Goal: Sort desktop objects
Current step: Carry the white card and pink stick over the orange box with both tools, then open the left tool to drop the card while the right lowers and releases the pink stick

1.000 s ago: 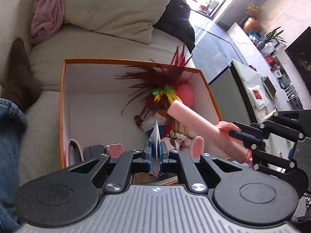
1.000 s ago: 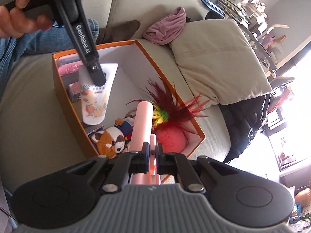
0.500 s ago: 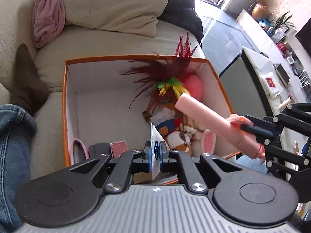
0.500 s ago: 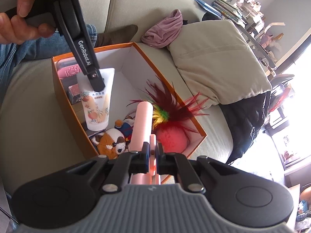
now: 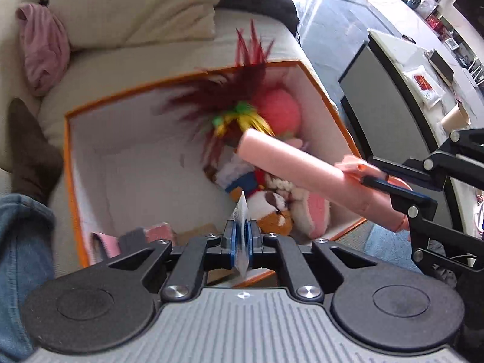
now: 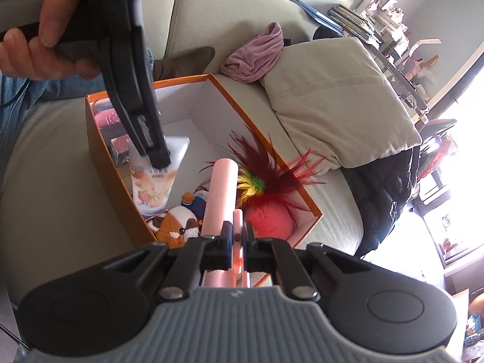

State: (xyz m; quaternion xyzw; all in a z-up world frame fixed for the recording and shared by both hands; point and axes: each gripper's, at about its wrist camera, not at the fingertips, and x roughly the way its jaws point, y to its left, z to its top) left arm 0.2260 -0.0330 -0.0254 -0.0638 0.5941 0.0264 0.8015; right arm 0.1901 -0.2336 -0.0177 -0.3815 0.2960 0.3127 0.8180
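Note:
An orange box (image 5: 70, 163) with white inside walls sits on a beige sofa; it also shows in the right wrist view (image 6: 99, 157). My left gripper (image 5: 241, 239) is shut on the flat crimped end of a white printed tube (image 6: 154, 181), which hangs upright in the box's near part. My right gripper (image 6: 237, 236) is shut on a pink cylindrical toy (image 6: 220, 187), held over the box above a plush animal (image 6: 175, 224); the pink toy also shows in the left wrist view (image 5: 296, 169). A pink ball with red feathers (image 6: 269, 217) lies in the box.
A beige cushion (image 6: 341, 103) and a pink cloth (image 6: 254, 57) lie on the sofa behind the box. A small pink block (image 5: 158, 231) and a pink pouch (image 6: 106, 118) lie in the box's end. A person's jeans leg (image 5: 21, 257) is at the left. A counter (image 5: 417, 69) stands beyond.
My left gripper has moved with the tube, so the box now looks turned and lower in its view. My right gripper has held the pink toy over the box almost unmoved.

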